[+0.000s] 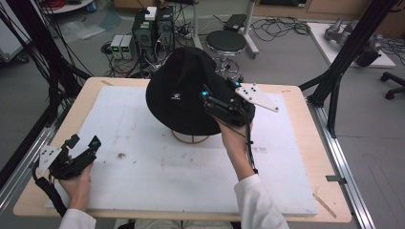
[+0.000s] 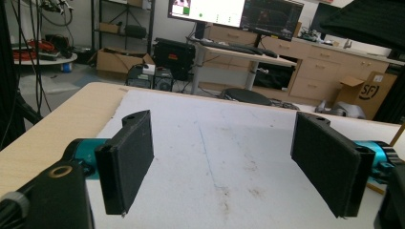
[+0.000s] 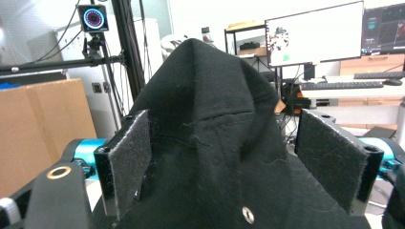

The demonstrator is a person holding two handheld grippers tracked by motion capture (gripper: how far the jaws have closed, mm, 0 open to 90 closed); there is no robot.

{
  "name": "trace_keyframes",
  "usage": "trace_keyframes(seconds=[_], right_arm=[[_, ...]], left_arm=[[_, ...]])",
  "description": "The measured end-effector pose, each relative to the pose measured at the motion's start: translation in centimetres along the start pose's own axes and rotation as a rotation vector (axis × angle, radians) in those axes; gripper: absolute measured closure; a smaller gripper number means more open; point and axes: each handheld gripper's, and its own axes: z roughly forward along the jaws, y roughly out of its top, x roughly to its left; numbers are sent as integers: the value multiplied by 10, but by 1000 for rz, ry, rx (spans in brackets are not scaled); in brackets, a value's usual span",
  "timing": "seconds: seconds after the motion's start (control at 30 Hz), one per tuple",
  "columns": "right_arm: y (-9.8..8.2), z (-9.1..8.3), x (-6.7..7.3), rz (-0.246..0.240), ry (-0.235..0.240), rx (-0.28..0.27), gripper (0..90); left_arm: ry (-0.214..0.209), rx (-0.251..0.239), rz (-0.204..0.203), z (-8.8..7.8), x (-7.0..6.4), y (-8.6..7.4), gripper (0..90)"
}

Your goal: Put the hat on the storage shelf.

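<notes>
A black bucket hat [image 1: 184,93] sat perched on a light wooden stand [image 1: 190,137] near the middle of the desk [image 1: 305,119], toward its far edge, its crown raised well above the surface and a small white emblem on its side. The right claw [image 1: 220,98] was at the hat's right-hand brim, its jaws released and spread wide; in the right gripper view the dark fabric [image 3: 210,157] lay between the two black pads [image 3: 125,157], which did not press on it, and a small metal eyelet showed low on the cloth. The left claw [image 1: 83,143] rested well apart from the hat at the desk's near left corner, jaws likewise released, with nothing but bare surface between them in the left gripper view.

A white mat [image 1: 157,167], marked with brownish smudges and faint lines, covered most of the pale wood desk. Beyond the far edge stood a round black stool [image 1: 226,42], computer boxes [image 1: 153,28] and a tangle of cables on the grey floor. The gripper views showed lit monitors [image 2: 236,12], wooden cabinets [image 2: 329,71] and cardboard boxes [image 2: 119,59] across the room.
</notes>
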Motion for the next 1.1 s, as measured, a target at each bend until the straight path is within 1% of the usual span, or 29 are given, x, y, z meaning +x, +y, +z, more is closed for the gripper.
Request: trace_keyframes(seconds=[0.07, 0.17, 0.4, 0.6, 0.7, 0.73, 0.9, 0.97, 1.1], right_arm=[[2, -8, -4, -24, 3, 5, 196], [3, -19, -13, -47, -10, 10, 196], [3, -45, -37, -64, -43, 29, 195], [1, -64, -53, -61, -72, 34, 194], [-2, -75, -60, -69, -97, 6, 194], [-2, -78, -62, -69, -105, 4, 194], [-6, -91, -75, -60, -133, 13, 194], [-9, -96, -79, -57, -148, 16, 194], [-17, -105, -86, -53, -163, 33, 194]], left_arm=[[2, -1, 0, -1, 0, 0, 226], [4, -3, -2, -1, 1, 0, 226], [6, -1, 4, 0, -1, 0, 226], [7, -2, 4, -1, 0, 0, 226], [11, -4, 3, -1, 0, 0, 226], [12, -3, 2, -1, 0, 0, 226], [13, -5, 2, -2, 0, 0, 226], [13, -6, 2, -2, 0, 0, 226], [15, -7, 3, -2, 0, 1, 226]])
